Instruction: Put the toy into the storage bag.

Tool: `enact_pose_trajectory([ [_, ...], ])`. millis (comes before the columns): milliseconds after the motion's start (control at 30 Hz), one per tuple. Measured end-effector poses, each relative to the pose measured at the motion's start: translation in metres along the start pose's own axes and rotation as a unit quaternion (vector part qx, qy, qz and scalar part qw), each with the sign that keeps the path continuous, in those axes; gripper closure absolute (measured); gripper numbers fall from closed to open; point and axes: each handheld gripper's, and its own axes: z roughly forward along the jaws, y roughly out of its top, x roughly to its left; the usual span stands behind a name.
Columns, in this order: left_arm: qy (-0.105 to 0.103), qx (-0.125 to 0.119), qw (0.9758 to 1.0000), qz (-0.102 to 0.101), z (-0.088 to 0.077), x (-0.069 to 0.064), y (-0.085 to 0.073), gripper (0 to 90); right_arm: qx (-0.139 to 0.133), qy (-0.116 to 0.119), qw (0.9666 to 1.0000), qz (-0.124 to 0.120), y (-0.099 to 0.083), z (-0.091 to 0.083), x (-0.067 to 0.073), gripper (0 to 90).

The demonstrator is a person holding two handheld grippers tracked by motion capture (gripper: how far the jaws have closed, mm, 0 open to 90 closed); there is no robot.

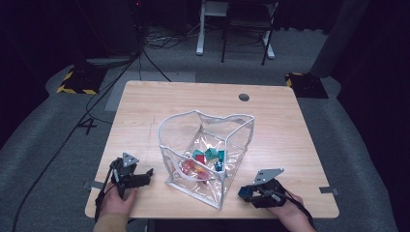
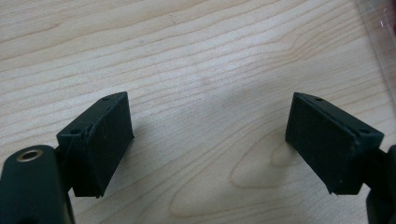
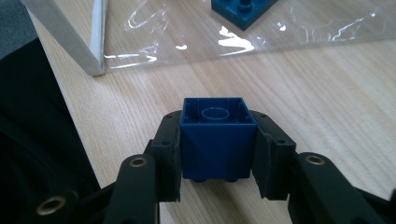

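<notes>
- My right gripper (image 3: 218, 154) has its pads pressed on both side walls of a blue brick (image 3: 218, 140), hollow underside facing away from the camera, studs toward me; in the high view the brick (image 1: 245, 193) sits low at the table's near right edge
- The grip looks square and centred, so I would not squeeze harder; I'd lift straight up first so the studs clear the wood
- Just beyond it stands the clear plastic bag (image 1: 240, 124), white-trimmed, mouth open upward, with red, teal and blue bricks (image 1: 211, 153) already lying in its bottom
- I judge the step is to carry this brick over the near wall and drop it in; that wall is soft, so I'd go well above the rim rather than brush it and fold the bag
- Release only once the brick hangs over the bag's open middle
- My left gripper (image 2: 210, 140) rests with jaws spread wide, nothing between them, over bare table (image 2: 196, 56) left of the bag; it could steady the rim if the bag sags
</notes>
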Motion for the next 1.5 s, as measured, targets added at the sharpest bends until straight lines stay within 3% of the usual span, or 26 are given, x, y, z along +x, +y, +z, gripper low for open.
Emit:
enact_pose_trajectory([
  [533,0.001,-0.001,1.0000,0.000,0.000,0.000,0.000,15.2,-0.032,0.015,0.9988,0.034,0.027,-0.045,-0.017,58.8],
  [867,0.002,0.000,1.0000,0.000,0.001,0.001,0.001,15.2,-0.047,0.002,0.9987,0.020,0.054,-0.082,-0.025,58.8],
  [1067,0.002,-0.001,1.0000,0.000,0.001,0.001,0.001,15.2,-0.062,0.019,0.9976,0.024,0.075,-0.095,-0.033,58.7],
  [1500,0.005,0.000,1.0000,-0.004,0.000,-0.001,0.000,15.1,-0.072,0.027,0.9969,-0.013,0.133,-0.118,-0.035,58.7],
])
